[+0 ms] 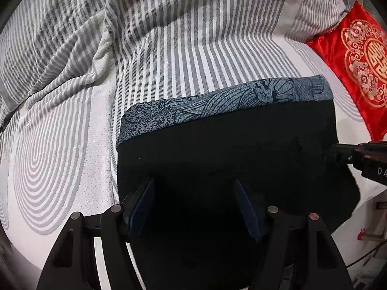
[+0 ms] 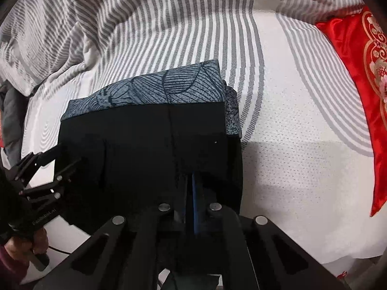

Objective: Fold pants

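Observation:
Black pants [image 1: 217, 159] with a blue-grey patterned waistband [image 1: 217, 106] lie folded on a striped bedsheet [image 1: 60, 169]. My left gripper [image 1: 193, 193] hangs open just over the pants' near part, its pads apart with only flat black cloth below. In the right wrist view, the pants [image 2: 135, 145] fill the middle, and my right gripper [image 2: 191, 183] is shut with its tips sunk in a ridge of black cloth near the right edge. The left gripper [image 2: 72, 154] sits at the pants' left side. The right gripper [image 1: 333, 152] touches the pants' right edge.
A red cushion [image 1: 358, 67] with gold embroidery lies to the right of the pants, also seen as the red cushion [image 2: 362, 84]. A rumpled striped duvet [image 1: 72, 48] is bunched at the far left. A person's hand [image 2: 36, 241] holds the left gripper's handle.

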